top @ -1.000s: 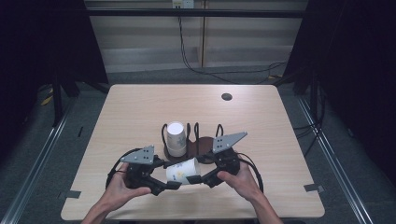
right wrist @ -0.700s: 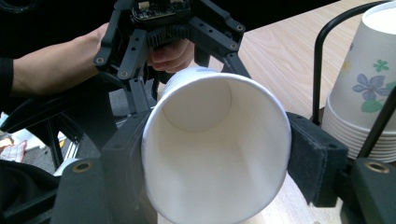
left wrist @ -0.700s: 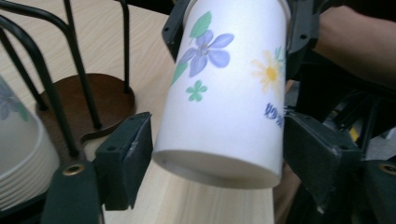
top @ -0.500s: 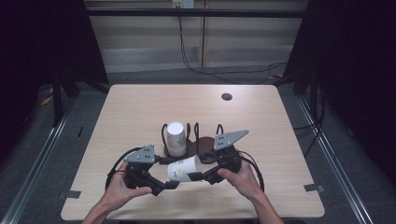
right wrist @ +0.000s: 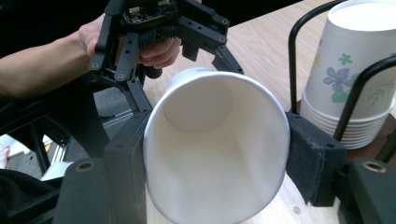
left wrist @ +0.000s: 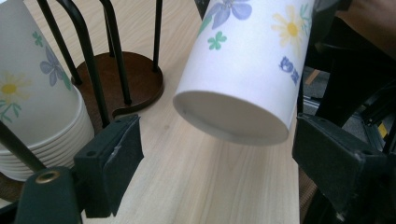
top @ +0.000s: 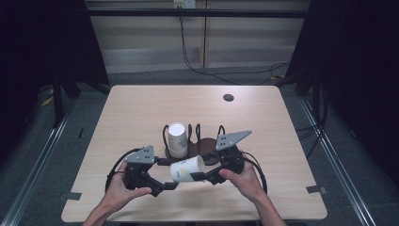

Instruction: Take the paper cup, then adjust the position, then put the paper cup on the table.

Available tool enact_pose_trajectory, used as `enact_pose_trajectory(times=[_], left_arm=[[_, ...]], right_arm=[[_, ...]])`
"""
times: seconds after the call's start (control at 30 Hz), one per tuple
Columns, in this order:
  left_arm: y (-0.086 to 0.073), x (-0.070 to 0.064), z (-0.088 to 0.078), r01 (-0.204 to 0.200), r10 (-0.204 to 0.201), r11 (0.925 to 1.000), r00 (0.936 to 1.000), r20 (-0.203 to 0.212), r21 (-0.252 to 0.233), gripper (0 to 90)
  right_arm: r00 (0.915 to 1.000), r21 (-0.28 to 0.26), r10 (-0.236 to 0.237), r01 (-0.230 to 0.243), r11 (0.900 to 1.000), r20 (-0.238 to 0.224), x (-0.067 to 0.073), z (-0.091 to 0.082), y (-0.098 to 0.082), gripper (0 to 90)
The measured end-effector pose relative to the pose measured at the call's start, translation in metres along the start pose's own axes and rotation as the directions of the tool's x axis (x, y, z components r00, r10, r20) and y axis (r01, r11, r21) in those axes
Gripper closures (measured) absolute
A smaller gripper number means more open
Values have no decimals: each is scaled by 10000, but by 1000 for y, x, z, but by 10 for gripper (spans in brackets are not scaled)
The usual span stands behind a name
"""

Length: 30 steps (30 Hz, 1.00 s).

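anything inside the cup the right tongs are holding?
Nothing: the right gripper view looks straight into the paper cup, and its white wall and bottom are bare. The right tongs clamp it at the rim. Its underside against the table stays hidden.

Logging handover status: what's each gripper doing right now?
Left gripper: open, jaws just opened, apart from the paper cup.
Right gripper: shut on the paper cup, jaws just closing.

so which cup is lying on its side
The loose cup gripped at its mouth by the right gripper. The other cups sit stacked upside down in the wire rack.
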<state>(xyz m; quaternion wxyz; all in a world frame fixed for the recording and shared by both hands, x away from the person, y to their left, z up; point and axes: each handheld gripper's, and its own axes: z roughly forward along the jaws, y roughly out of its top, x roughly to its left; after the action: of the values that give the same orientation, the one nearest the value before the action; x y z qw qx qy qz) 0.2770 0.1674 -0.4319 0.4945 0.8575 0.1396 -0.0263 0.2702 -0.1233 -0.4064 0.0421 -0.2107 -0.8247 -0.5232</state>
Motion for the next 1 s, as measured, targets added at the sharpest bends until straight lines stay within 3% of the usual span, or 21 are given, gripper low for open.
enact_pose_trajectory(times=[0.33,0.63,1.0], left_arm=[[-1,4,-8,175,-176,9998,9996,-222,-72,161],[-3,6,-13,199,-198,9998,9976,-668,5,163],[-4,10,-18,326,-337,9994,9958,-851,-144,163]], right_arm=[[9991,228,163,-172,9996,383,-2,-8,-2,304],[9978,479,222,-252,9985,626,-3,-13,-3,304],[9951,652,375,-435,9969,911,-6,-24,-7,304]])
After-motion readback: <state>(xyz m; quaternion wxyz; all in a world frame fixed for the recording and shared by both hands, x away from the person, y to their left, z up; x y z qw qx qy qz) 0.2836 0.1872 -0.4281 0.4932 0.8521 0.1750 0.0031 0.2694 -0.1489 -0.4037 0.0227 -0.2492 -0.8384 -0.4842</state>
